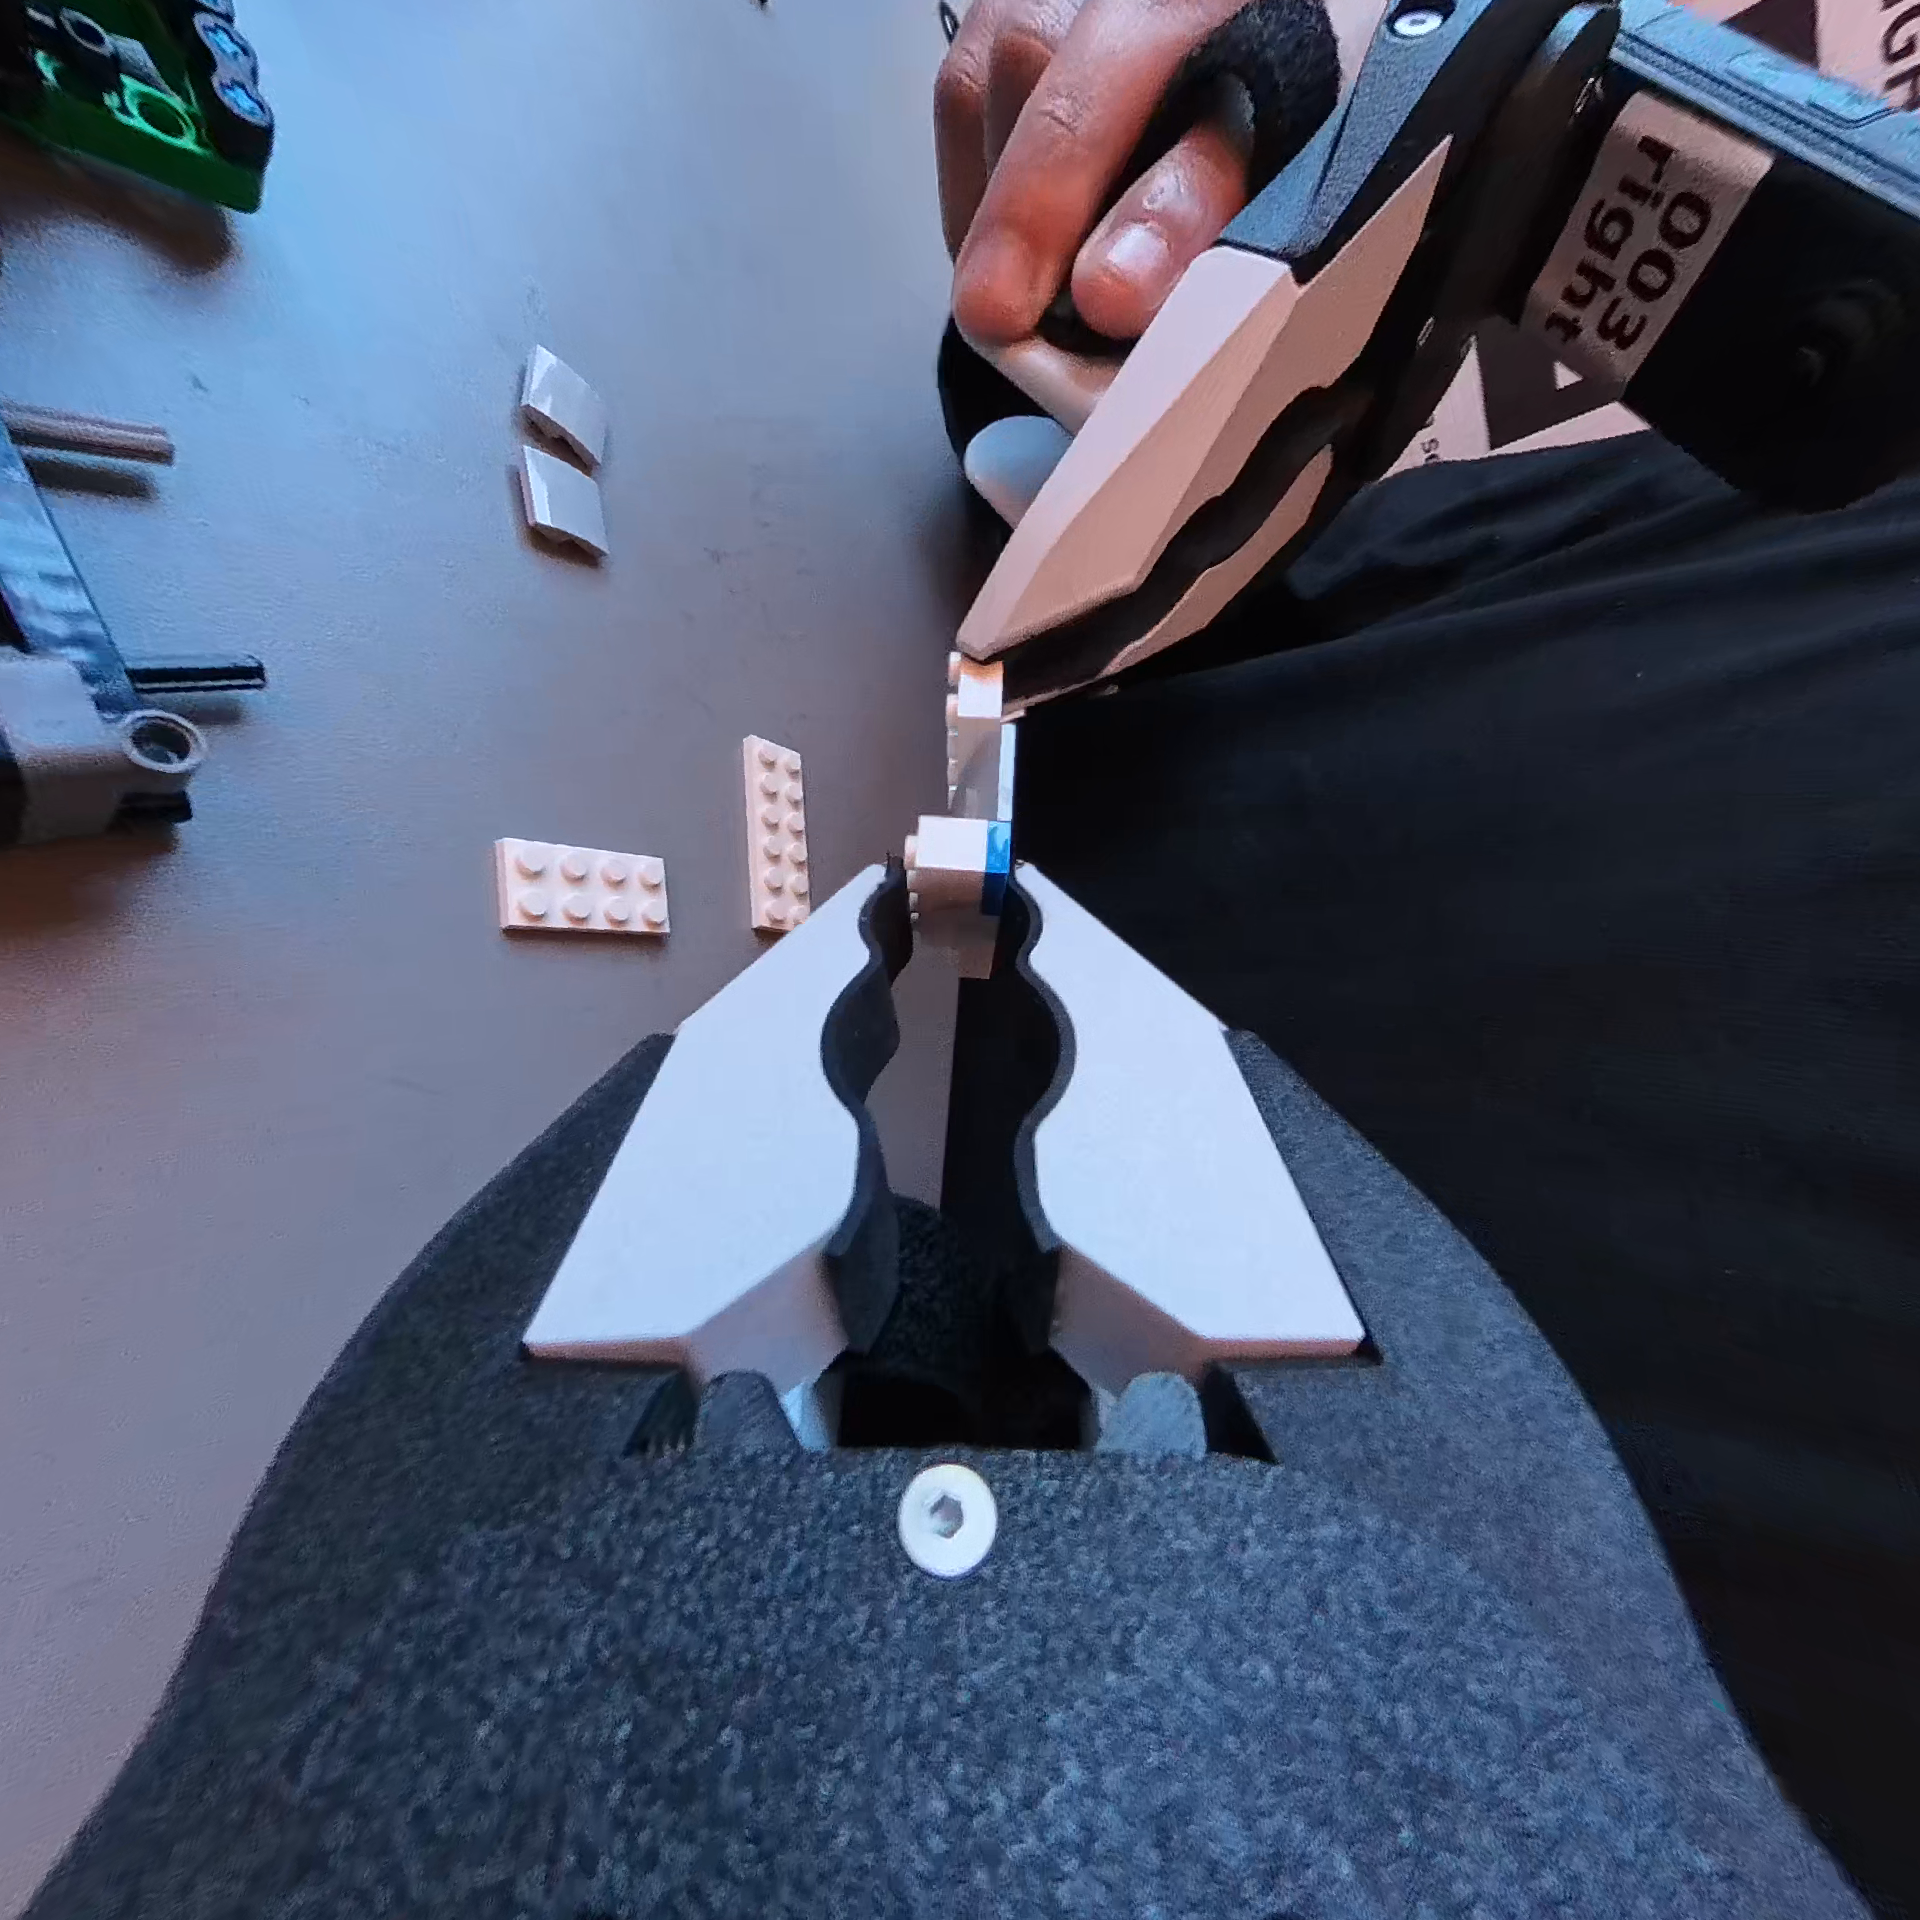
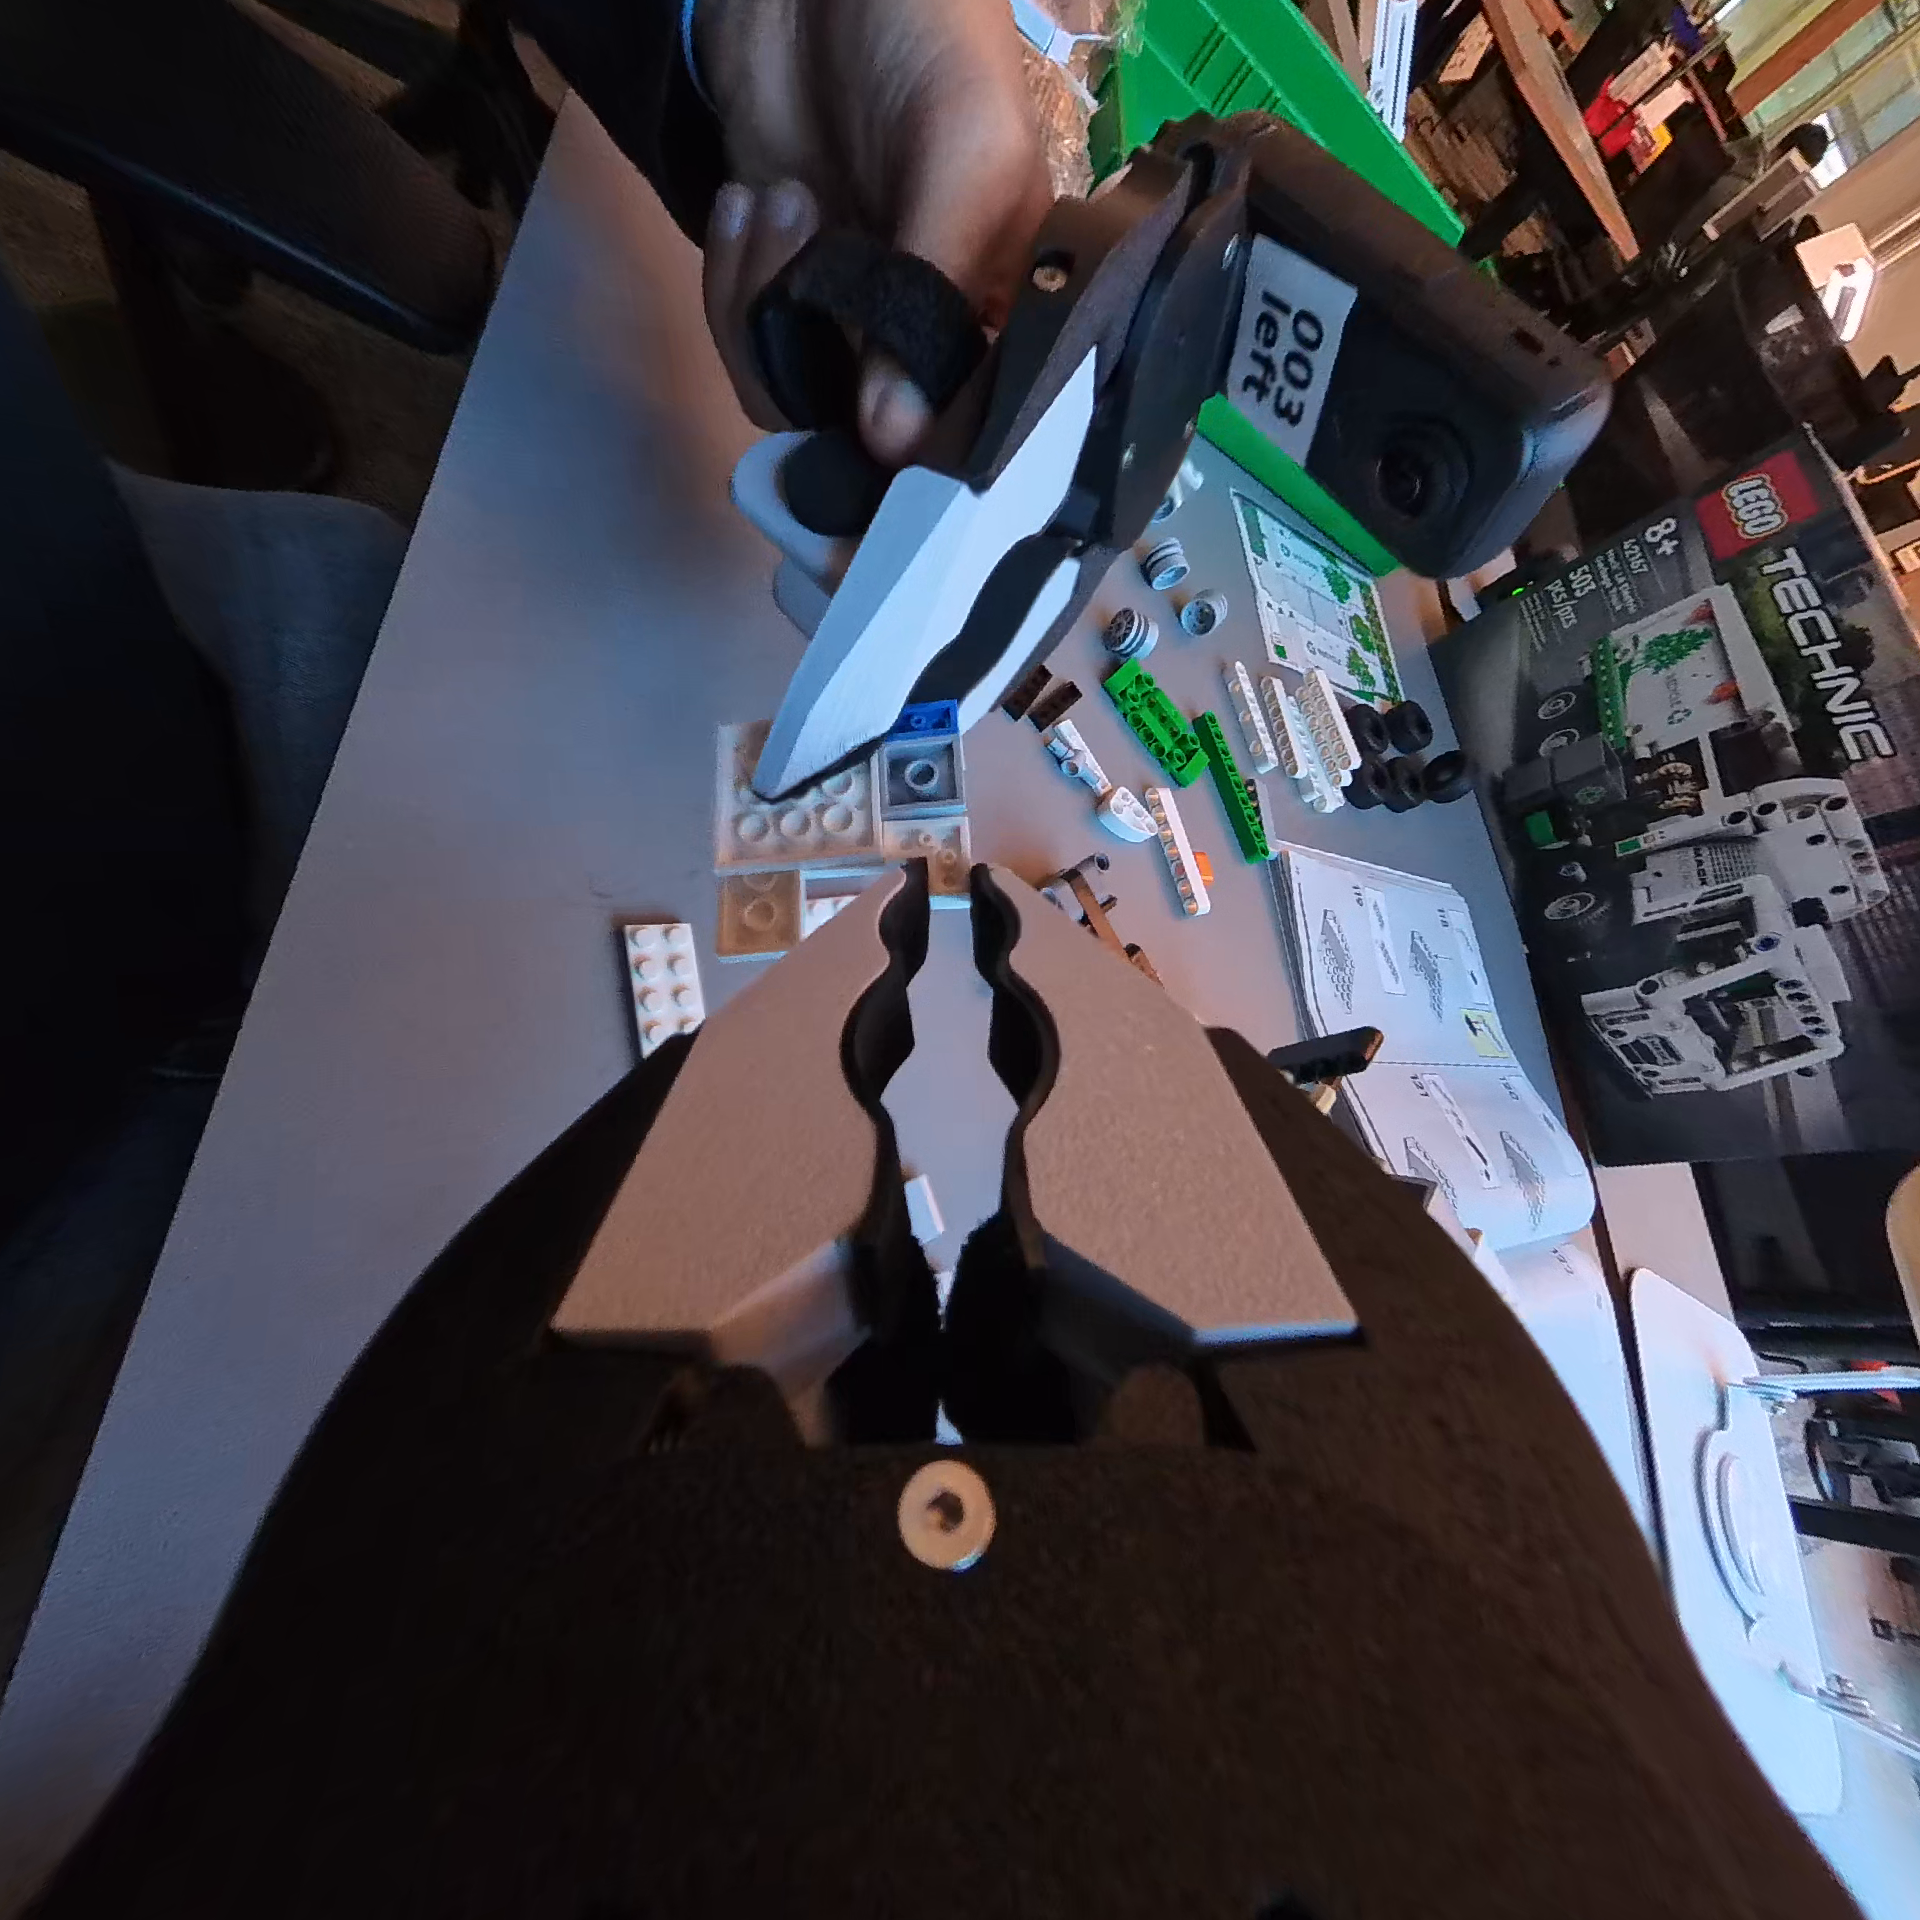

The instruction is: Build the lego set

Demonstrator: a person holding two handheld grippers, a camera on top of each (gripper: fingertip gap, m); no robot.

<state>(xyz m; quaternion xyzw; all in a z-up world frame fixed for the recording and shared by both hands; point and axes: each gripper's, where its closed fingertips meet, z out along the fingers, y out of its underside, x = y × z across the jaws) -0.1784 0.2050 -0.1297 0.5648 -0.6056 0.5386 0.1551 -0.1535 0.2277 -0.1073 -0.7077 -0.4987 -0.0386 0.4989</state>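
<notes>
A small assembly of white plates [image 1: 982, 774] with a blue piece [image 1: 1000, 862] is held in the air between both grippers. My left gripper [image 1: 951, 896] is shut on its lower end. My right gripper [image 1: 985, 681] reaches in from the upper right and is shut on a small white piece at its upper end. In the right wrist view the assembly [image 2: 800, 831] shows its hollow underside, with a blue piece [image 2: 932, 717] and a grey piece [image 2: 921, 781]. There my right gripper [image 2: 948, 883] pinches its near edge and my left gripper [image 2: 821, 771] clamps it from above.
Two white plates [image 1: 582, 883] [image 1: 777, 831] and two white tiles [image 1: 561, 452] lie on the grey table [image 1: 416, 1143]. A grey-black part [image 1: 62, 717] sits at the left. Green beams [image 2: 1153, 717], black tyres [image 2: 1403, 764], an instruction booklet [image 2: 1403, 987] and the set's box [image 2: 1714, 810] lie beyond. Left tips to right tips: about 4 centimetres.
</notes>
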